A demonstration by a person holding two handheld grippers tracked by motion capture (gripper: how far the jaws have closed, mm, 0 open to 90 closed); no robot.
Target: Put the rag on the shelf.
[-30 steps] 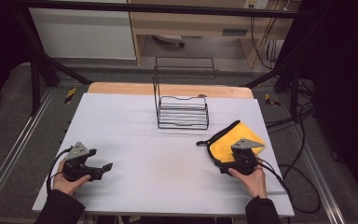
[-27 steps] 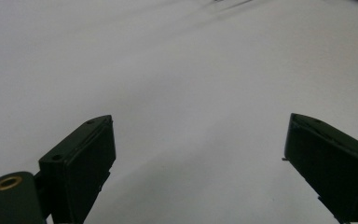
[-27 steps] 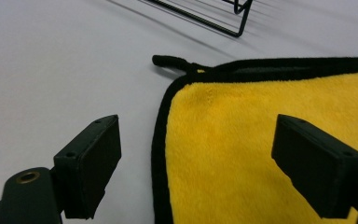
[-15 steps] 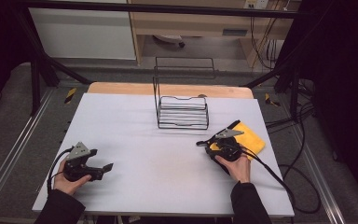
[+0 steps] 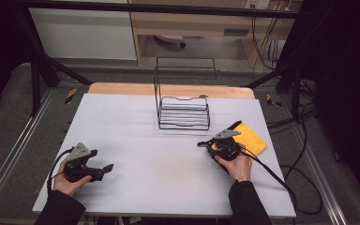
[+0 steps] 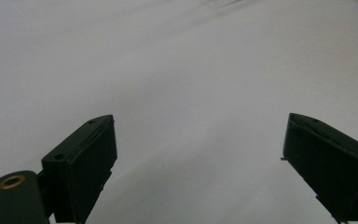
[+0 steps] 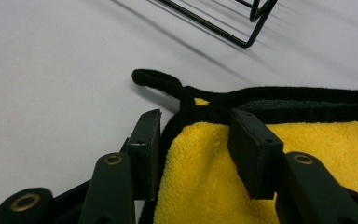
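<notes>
Here, seen from the high view, a white table [image 5: 168, 154] carries a black wire rack [image 5: 183, 112] at its far centre and a yellow cloth [image 5: 249, 137] with black edging just right of the rack, near the right edge. The right gripper [image 5: 204, 143] sits on the cloth's near-left corner, hiding much of it; its jaw gap is too small to judge from above. In the right gripper view, the right gripper [image 7: 196, 135] has its jaws set narrowly on either side of the cloth [image 7: 214, 186] corner, one pad on the yellow pile, the other at the black hem; whether they actually pinch it cannot be told. A black hanging loop [image 7: 161, 83] projects beyond the tips. The rack [image 7: 242, 25] is cut off at the frame's top. The left gripper [image 5: 107, 168] rests at the near left, well apart from everything. In its own view, the left gripper [image 6: 198, 149] stands wide, with bare table between the jaws.
</notes>
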